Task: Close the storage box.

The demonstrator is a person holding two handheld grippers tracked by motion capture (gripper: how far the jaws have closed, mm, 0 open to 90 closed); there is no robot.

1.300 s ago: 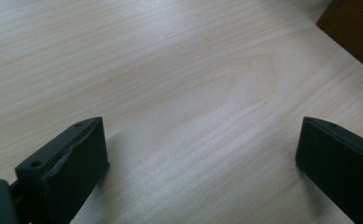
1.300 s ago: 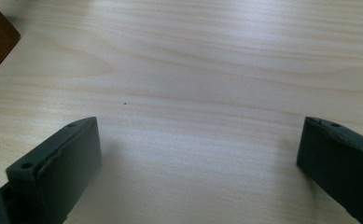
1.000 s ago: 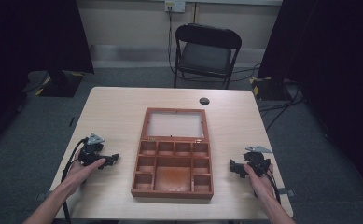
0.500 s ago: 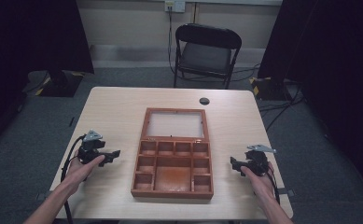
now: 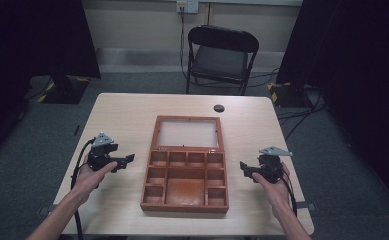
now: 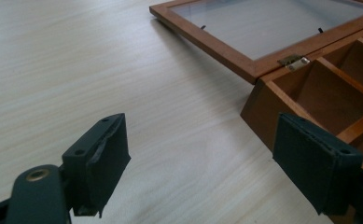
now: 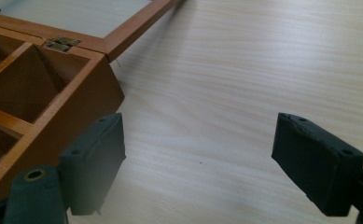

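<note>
An open wooden box (image 5: 184,206) with several empty compartments lies mid-table, its glass-paned lid (image 5: 188,133) folded flat behind it. Left of the box, a hand holds my left gripper (image 5: 129,159) just above the table, pointing at the box. In the left gripper view the gripper (image 6: 202,168) is open with nothing between the pads, and the box's corner (image 6: 263,112) lies just ahead. My right gripper (image 5: 243,167) hovers to the right of the box, facing it. Its jaws (image 7: 198,168) have just been closing but stand open over bare tabletop, beside the box wall (image 7: 81,98).
A small black round object (image 5: 219,108) lies near the table's far edge. A black folding chair (image 5: 222,55) stands behind the table. Bare tabletop (image 5: 117,115) stretches on both sides of the box.
Both hands have lifted their grippers a little off the table. The box has not moved.
</note>
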